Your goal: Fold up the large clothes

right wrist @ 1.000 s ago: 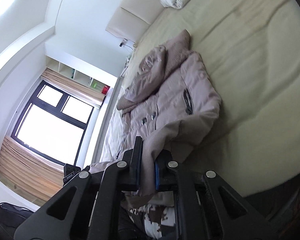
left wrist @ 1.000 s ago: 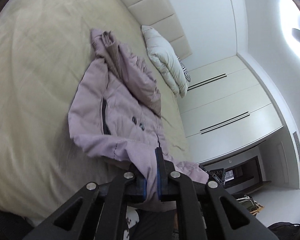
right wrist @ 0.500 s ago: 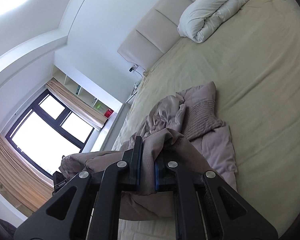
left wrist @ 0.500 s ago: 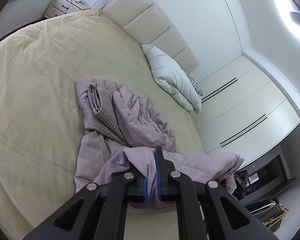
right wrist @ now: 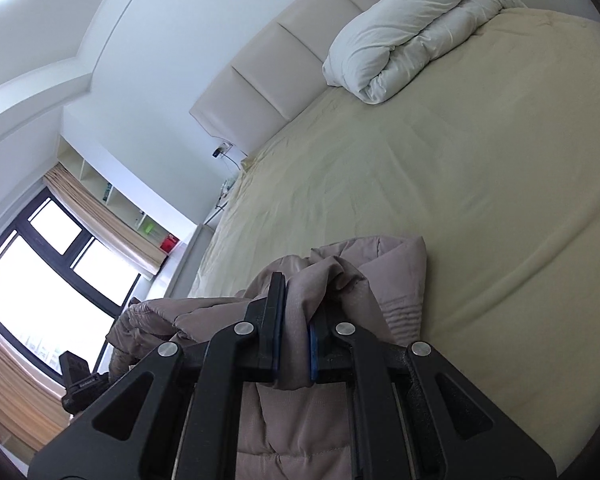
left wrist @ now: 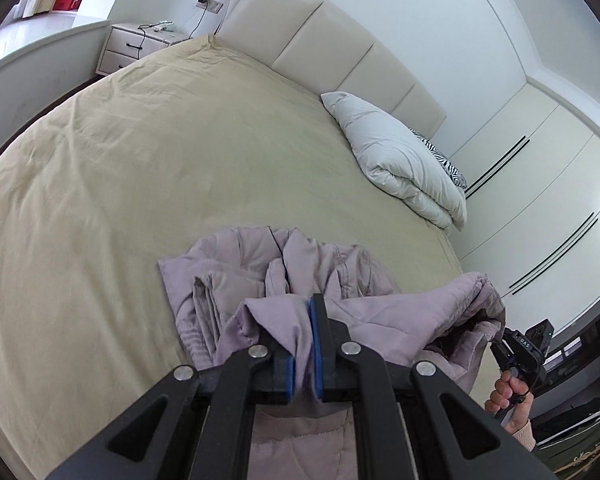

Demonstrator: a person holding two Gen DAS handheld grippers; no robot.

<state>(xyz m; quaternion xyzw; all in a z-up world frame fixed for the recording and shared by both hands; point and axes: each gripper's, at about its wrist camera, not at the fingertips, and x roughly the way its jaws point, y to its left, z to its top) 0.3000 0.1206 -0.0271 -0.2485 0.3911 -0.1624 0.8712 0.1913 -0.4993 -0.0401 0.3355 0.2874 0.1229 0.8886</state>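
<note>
A mauve padded jacket (left wrist: pixel 276 280) lies bunched near the front edge of the bed (left wrist: pixel 148 168). My left gripper (left wrist: pixel 304 344) is shut on one part of its hem, lifted over the pile. My right gripper (right wrist: pixel 298 332) is shut on another part of the jacket (right wrist: pixel 384 272), and it also shows in the left wrist view (left wrist: pixel 520 356) at the far right with the hand holding it. The fabric stretches between the two grippers. The lower body of the jacket hangs under the grippers, mostly hidden.
A folded white duvet (left wrist: pixel 400 164) and a zebra-print pillow (left wrist: pixel 444 160) lie by the padded headboard (left wrist: pixel 332 40). A nightstand (left wrist: pixel 136 46) stands at the far left corner. White wardrobes (left wrist: pixel 548 184) line the right wall. A window (right wrist: pixel 40 264) with curtains is left.
Both grippers have carried the jacket's lower edge up and forward over its upper part. The jacket went from lying spread out to a bunched, doubled-over pile.
</note>
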